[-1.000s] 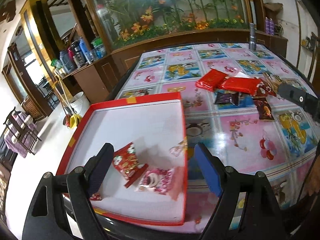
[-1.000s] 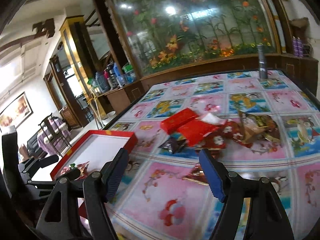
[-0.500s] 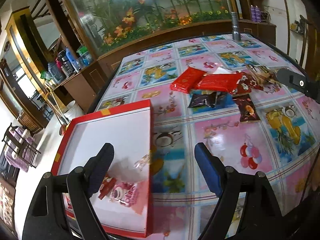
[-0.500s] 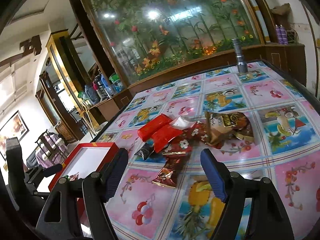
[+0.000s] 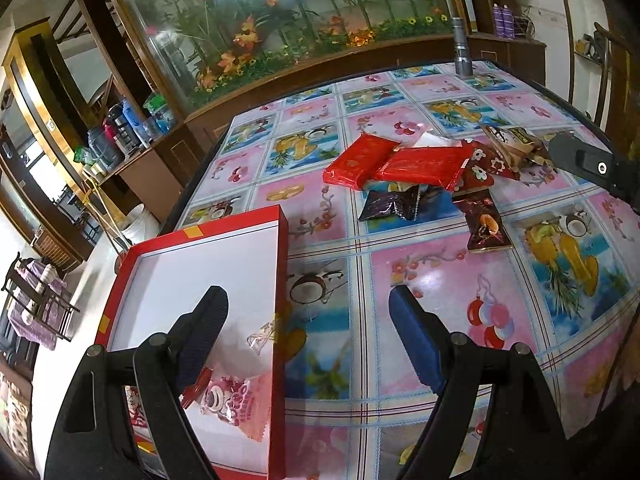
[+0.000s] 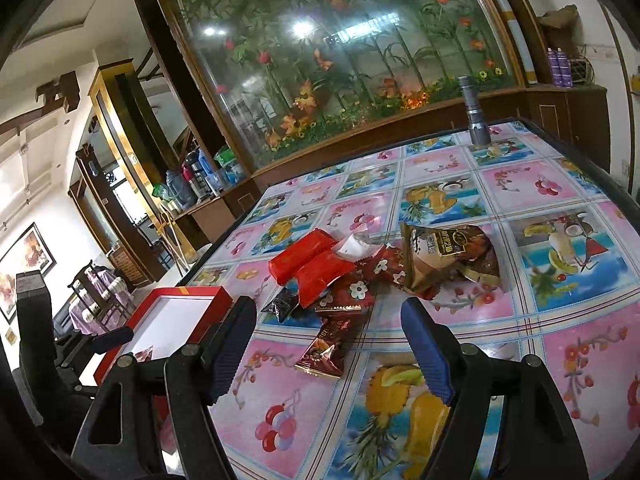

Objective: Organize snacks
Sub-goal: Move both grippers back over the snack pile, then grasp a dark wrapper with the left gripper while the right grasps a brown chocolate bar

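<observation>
A red box with a white inside (image 5: pixel 280 264) stands at the table's left edge; it also shows in the right wrist view (image 6: pixel 188 292). A pink snack packet (image 5: pixel 236 400) and a red one lie in its near end. My left gripper (image 5: pixel 308 340) is open and empty, straddling the box's right wall. A pile of snacks lies mid-table: two red packs (image 5: pixel 420 166), a black packet (image 5: pixel 390 204), a dark red packet (image 5: pixel 486 228) and a brown bag (image 6: pixel 448 252). My right gripper (image 6: pixel 328 344) is open and empty, just short of the dark red packet (image 6: pixel 328 348).
The table has a glossy pink and blue fruit-print cloth (image 5: pixel 440 288). A grey flashlight (image 5: pixel 462 50) stands upright at the far edge. A wooden planter ledge with fake flowers (image 6: pixel 360 132) runs behind the table. The floor drops off left of the box.
My left gripper has swung right, from over the box to across its right wall. My right gripper has moved forward toward the snack pile. Both stay open.
</observation>
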A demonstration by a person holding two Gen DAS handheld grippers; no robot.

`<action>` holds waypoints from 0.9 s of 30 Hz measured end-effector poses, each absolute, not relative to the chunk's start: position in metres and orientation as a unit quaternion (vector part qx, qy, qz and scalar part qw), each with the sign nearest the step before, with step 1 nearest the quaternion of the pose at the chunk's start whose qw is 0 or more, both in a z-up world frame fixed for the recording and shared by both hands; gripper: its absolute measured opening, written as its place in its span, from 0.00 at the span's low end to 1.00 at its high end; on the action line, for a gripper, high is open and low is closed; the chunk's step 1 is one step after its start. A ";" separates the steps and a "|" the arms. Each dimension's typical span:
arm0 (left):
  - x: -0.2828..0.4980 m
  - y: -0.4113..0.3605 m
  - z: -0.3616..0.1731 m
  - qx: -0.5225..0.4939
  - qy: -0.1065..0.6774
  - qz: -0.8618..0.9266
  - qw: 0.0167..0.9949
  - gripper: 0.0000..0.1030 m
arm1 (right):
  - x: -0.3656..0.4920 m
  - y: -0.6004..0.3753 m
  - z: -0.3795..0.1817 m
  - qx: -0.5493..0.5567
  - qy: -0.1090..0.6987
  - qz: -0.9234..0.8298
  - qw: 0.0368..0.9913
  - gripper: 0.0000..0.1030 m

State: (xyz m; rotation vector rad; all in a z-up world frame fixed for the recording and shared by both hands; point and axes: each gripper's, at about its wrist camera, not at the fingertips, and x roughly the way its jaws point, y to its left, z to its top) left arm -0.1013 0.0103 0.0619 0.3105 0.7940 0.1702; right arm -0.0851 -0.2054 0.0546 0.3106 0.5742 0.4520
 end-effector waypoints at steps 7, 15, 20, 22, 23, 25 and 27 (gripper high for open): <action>-0.094 0.011 0.057 0.155 0.389 0.080 0.905 0.81 | -0.080 -0.201 0.052 0.141 0.291 0.219 0.921 0.75; -0.059 0.025 0.048 0.169 0.402 0.092 0.895 0.81 | -0.048 -0.168 0.035 0.080 0.362 0.213 0.904 0.75; -0.041 0.027 0.043 0.169 0.412 0.089 0.891 0.81 | -0.033 -0.136 0.019 0.020 0.402 0.207 0.892 0.74; -0.032 0.028 0.042 0.166 0.419 0.088 0.889 0.81 | -0.028 -0.128 0.012 0.009 0.417 0.202 0.886 0.72; -0.028 0.028 0.041 0.165 0.421 0.088 0.888 0.81 | -0.025 -0.124 0.008 -0.001 0.426 0.195 0.884 0.71; -0.018 0.027 0.040 0.163 0.425 0.085 0.886 0.81 | -0.022 -0.119 0.001 -0.017 0.436 0.181 0.882 0.58; -0.010 0.025 0.039 0.159 0.431 0.078 0.885 0.81 | -0.022 -0.120 -0.002 -0.030 0.436 0.169 0.883 0.49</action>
